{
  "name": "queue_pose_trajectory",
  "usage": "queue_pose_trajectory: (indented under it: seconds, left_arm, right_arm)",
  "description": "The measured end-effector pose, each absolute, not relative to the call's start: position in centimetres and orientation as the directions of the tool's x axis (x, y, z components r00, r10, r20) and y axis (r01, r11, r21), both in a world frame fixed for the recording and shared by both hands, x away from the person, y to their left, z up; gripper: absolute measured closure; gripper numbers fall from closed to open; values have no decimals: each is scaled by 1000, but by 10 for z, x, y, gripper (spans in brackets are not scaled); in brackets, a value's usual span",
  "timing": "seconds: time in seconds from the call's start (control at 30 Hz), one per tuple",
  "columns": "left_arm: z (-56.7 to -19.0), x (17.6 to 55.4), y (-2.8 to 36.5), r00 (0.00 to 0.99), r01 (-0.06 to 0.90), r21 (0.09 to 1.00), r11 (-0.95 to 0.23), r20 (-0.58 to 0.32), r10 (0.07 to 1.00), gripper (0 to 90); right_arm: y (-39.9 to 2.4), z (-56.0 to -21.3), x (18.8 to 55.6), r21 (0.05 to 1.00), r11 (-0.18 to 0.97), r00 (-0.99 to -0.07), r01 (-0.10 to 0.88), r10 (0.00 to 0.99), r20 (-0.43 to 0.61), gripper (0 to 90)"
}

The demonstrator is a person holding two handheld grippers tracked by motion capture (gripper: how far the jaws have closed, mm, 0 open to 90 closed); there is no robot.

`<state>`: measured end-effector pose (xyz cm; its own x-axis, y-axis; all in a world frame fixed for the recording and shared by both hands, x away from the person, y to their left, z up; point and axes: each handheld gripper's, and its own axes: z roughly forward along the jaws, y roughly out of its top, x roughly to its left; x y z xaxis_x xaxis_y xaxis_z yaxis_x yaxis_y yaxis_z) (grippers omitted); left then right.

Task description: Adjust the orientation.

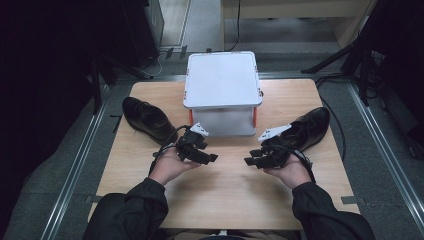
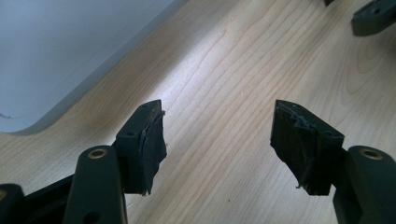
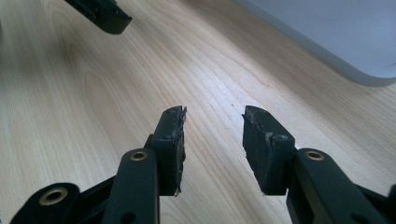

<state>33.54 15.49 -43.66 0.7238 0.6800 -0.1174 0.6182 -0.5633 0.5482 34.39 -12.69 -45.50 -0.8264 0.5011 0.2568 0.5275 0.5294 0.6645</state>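
Note:
A white lidded box (image 1: 221, 90) stands at the middle back of the wooden table (image 1: 220, 185). One black leather shoe (image 1: 146, 119) lies to its left, another black shoe (image 1: 307, 127) to its right. My left gripper (image 1: 212, 158) hovers in front of the box, pointing right, and in the left gripper view (image 2: 217, 140) its jaws stand wide apart over bare wood. My right gripper (image 1: 249, 161) faces it, pointing left, and in the right gripper view (image 3: 212, 140) its jaws are parted with nothing between them. The box's lower corner (image 2: 42, 60) shows beside the left jaw.
The other gripper's black tip (image 3: 105, 16) crosses the top left of the right gripper view. Dark stands (image 1: 350, 55) and cables (image 1: 332, 100) sit beyond the table's back right. Metal floor rails (image 1: 75, 165) run along both sides.

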Motion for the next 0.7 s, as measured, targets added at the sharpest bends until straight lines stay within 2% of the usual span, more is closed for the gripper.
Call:
queue_pose_trajectory:
  seconds: [0.03, 0.1, 0.13, 0.27, 0.47, 0.7]
  left_arm:
    - [-437, 335, 155, 724, 618, 548, -563, -117, 680, 354]
    - [-438, 335, 156, 737, 597, 554, -580, -94, 669, 428]
    - [-440, 335, 157, 737, 599, 543, -589, -87, 670, 428]
    - [-446, 339, 162, 717, 646, 496, -580, -134, 684, 468]
    - [-446, 338, 166, 709, 657, 498, -567, -151, 689, 473]
    - [-448, 335, 173, 689, 680, 484, -550, -165, 706, 476]
  right_arm:
    - [-127, -455, 344, 664, 529, -826, 527, 501, 257, 596]
    - [-128, -454, 345, 663, 521, -820, 537, 508, 264, 597]
    - [-128, -454, 345, 663, 521, -820, 537, 508, 264, 597]
    - [-129, -456, 347, 646, 520, -808, 559, 516, 284, 596]
    - [-125, -458, 348, 658, 553, -841, 512, 480, 250, 582]
    - [-120, -460, 352, 642, 564, -841, 519, 472, 265, 588]
